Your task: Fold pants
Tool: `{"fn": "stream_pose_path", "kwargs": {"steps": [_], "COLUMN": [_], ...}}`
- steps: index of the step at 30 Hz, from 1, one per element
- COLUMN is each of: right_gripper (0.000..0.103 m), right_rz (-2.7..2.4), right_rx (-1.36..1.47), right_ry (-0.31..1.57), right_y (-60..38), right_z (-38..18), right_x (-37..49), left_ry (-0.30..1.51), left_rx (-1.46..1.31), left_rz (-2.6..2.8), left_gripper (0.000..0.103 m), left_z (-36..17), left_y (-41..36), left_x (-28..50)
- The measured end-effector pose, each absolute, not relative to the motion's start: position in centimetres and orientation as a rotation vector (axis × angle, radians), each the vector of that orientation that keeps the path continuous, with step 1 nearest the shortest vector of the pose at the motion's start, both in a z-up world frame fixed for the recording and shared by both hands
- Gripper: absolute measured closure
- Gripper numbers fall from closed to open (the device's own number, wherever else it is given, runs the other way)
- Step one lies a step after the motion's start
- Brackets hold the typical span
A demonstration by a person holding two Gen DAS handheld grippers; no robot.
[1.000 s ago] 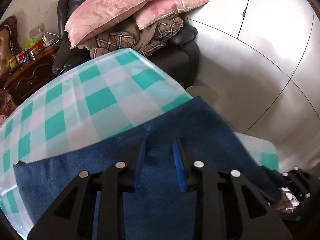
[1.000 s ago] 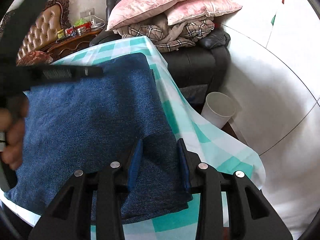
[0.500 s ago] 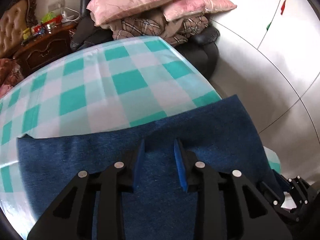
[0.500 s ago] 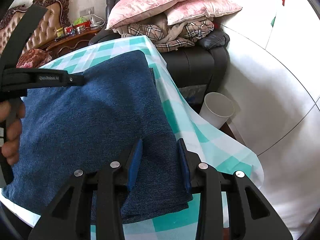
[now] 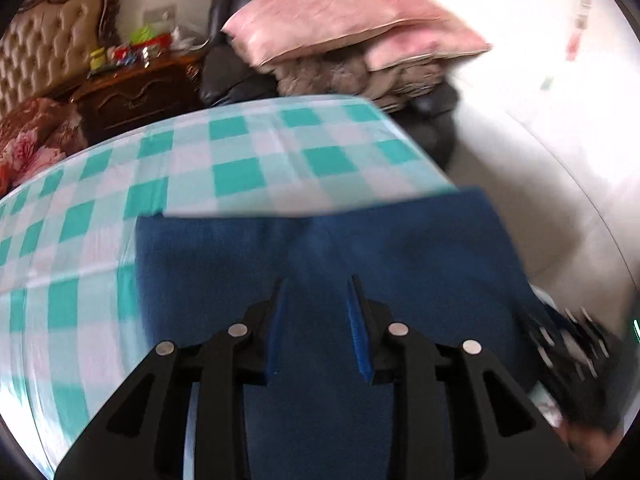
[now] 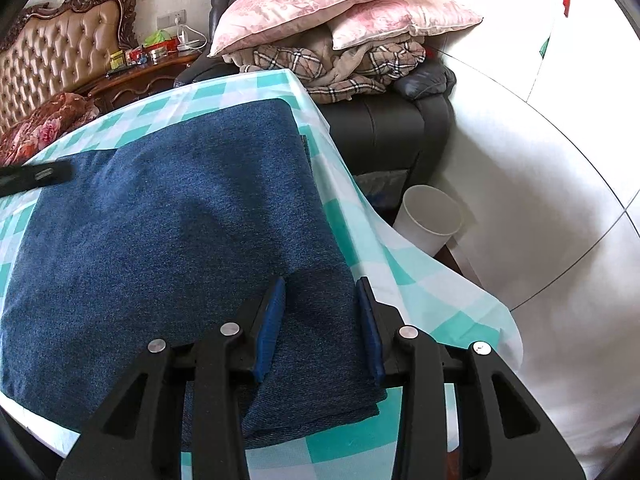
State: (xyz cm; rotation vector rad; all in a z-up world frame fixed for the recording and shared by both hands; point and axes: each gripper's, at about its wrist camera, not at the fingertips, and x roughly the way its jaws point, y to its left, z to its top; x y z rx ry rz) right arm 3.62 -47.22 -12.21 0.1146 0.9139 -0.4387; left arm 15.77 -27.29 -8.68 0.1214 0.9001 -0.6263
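Note:
Dark blue denim pants (image 6: 172, 220) lie folded into a flat rectangle on a teal-and-white checked tablecloth (image 6: 420, 300). My right gripper (image 6: 320, 292) is open, its fingers held just above the pants' near right corner. My left gripper (image 5: 316, 292) is open and empty above the pants (image 5: 360, 248) in the blurred left wrist view. The left gripper's tip (image 6: 44, 174) shows at the pants' left edge in the right wrist view. The right gripper (image 5: 576, 348) shows at the lower right of the left wrist view.
A black armchair (image 6: 392, 128) piled with pink pillows (image 6: 320, 4) and plaid blankets stands behind the table. A white bin (image 6: 432, 216) sits on the floor right of the table. A wooden side table (image 6: 132, 80) with clutter and a tufted headboard (image 6: 60, 60) are at the back left.
My left gripper has swung leftward and pulled back across the pants; its view is now blurred. In the right wrist view its tip has slid left. The right gripper has barely moved.

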Motion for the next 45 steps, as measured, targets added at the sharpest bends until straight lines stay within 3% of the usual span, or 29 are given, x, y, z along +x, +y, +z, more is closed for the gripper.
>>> {"fn": "stream_pose_path", "kwargs": {"steps": [6,7,9,10,15,19,21,22,23,28,29,35,38,45], "right_gripper": [0.061,0.057,0.038,0.035,0.033,0.035,0.030,0.030,0.030,0.030,0.029,0.027,0.027,0.028], "right_rz": [-0.433,-0.427,-0.379,-0.347,-0.263,-0.310,-0.307,-0.310,-0.317,-0.343,-0.342,-0.340,-0.342,-0.363], "right_rx": [0.147,0.141,0.126,0.121,0.013,-0.016,0.028,0.032,0.021,-0.015,-0.010,0.010,0.009,0.060], "right_ry": [0.896,0.856,0.769,0.760,0.807,0.921,0.902,0.899,0.894,0.883,0.883,0.883,0.879,0.903], "right_y": [-47.6,-47.3,-46.4,-46.0,-45.0,-46.9,-47.6,-47.6,-47.3,-46.7,-46.7,-47.0,-47.0,-44.0], "right_z": [-9.8,-8.5,-5.8,-5.3,-6.5,-10.6,-11.0,-11.0,-11.1,-11.5,-11.5,-11.9,-11.9,-9.6], "right_x": [4.0,4.1,5.3,6.1,12.8,15.7,14.9,14.7,14.6,14.5,14.4,14.4,14.3,8.8], "left_ry": [0.916,0.893,0.858,0.858,0.849,0.816,0.780,0.779,0.778,0.918,0.942,0.894,0.856,0.915], "left_rx": [0.270,0.262,0.267,0.252,0.216,0.117,0.115,0.107,0.097,0.171,0.181,0.124,0.102,0.164], "left_rz": [-0.622,-0.620,-0.592,-0.586,-0.595,-0.645,-0.592,-0.574,-0.563,-0.550,-0.530,-0.527,-0.590,-0.634], "left_gripper": [0.065,0.062,0.050,0.046,0.045,0.049,0.067,0.082,0.089,0.093,0.098,0.098,0.083,0.078], "left_z": [-13.1,-13.5,-13.5,-13.7,-14.1,-11.4,-9.7,-9.3,-9.1,-12.7,-13.5,-12.3,-10.7,-13.0], "left_y": [-24.5,-23.8,-23.3,-22.9,-22.2,-20.0,-19.1,-19.0,-19.0,-21.9,-22.2,-21.3,-21.1,-21.8], "left_x": [8.0,7.6,7.3,7.3,7.1,8.7,12.2,14.2,16.2,26.4,27.4,24.9,20.1,9.8]}}
